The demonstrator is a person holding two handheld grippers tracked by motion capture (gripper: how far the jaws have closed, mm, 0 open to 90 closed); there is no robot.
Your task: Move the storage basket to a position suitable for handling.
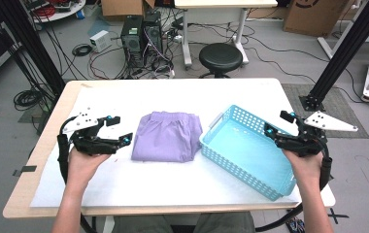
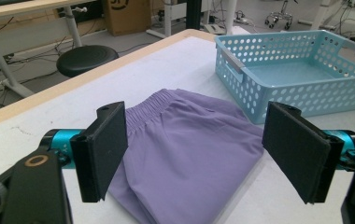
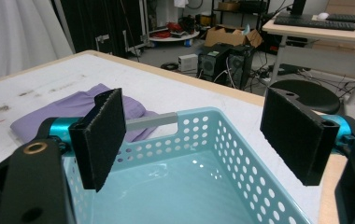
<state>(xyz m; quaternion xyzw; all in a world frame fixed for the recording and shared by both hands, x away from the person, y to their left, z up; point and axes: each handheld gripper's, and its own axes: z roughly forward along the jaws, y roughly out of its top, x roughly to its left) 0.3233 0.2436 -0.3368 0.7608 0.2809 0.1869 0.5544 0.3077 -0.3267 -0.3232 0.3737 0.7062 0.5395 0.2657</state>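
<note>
A folded purple garment (image 1: 168,135) with an elastic waistband lies flat at the middle of the white-covered table; it also appears as purple cloth (image 2: 189,149) close ahead and purple cloth (image 3: 68,109) beyond the basket. To its right stands an empty light-blue perforated basket (image 1: 231,119), also seen as the basket (image 2: 301,93) and the basket (image 3: 203,140). My left gripper (image 1: 120,130) is open just left of the garment, jaws framing its near corner. My right gripper (image 1: 278,123) is open over the basket's right side, nothing between its jaws.
The table's wooden edge (image 1: 41,145) shows past the white cover at the left. A black stool (image 1: 220,57), computer towers (image 1: 141,36), cables and a desk stand on the floor beyond the far edge. Black frame posts rise at both sides.
</note>
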